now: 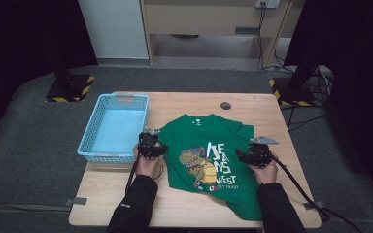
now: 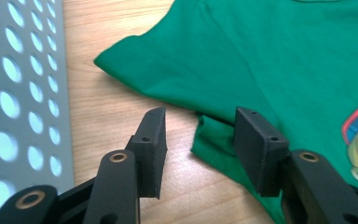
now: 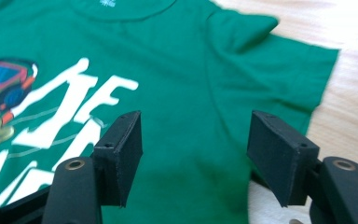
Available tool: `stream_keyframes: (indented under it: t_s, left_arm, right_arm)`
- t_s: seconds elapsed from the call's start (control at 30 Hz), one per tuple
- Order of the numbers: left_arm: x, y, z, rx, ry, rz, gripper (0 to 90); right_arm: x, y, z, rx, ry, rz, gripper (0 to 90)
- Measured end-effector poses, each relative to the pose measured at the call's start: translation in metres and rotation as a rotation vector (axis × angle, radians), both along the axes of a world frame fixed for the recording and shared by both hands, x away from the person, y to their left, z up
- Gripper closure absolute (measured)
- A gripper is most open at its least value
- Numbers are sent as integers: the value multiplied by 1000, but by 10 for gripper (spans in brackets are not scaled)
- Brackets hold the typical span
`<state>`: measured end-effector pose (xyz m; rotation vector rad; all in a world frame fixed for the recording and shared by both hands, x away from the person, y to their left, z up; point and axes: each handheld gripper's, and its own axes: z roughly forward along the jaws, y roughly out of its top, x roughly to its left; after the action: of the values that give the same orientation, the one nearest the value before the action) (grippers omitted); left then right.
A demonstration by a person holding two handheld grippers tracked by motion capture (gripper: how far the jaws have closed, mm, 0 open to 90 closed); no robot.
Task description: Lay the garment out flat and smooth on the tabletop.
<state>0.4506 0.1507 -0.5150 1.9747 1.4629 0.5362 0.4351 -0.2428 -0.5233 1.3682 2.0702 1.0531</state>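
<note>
Green dinosaur T-shirt (image 1: 209, 160) lying flat on tabletop (image 1: 184, 204), unfolded; left gripper (image 2: 198, 135) and right gripper (image 3: 196, 144) hovering released at its sides; folding and basket (image 1: 114, 127) placement likely pending.

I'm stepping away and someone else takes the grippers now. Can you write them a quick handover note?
Left gripper: open, jaws straddling the shirt's side edge below the sleeve, gripping nothing.
Right gripper: open, over the shirt's other side near its sleeve, gripping nothing.
Green T-shirt: spread flat, print up, on the wooden table, collar away from the person.
Blue basket: left of the shirt, nothing in it.
Done: shirt laid out.
Left: no fold made yet; probably fold it, then perhaps put it in the basket.
</note>
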Motion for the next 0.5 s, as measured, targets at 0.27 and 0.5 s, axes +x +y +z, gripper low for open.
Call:
stream_keyframes:
  t_s: [0.27,0.5]
  left_arm:
    - [-7,-4,-4,54,-26,-21,559]
    - [-6,-6,-9,53,-23,-28,559]
  right_arm:
    - [-2,7,-12,-56,27,26,341]
    - [-2,7,-13,-57,30,26,337]
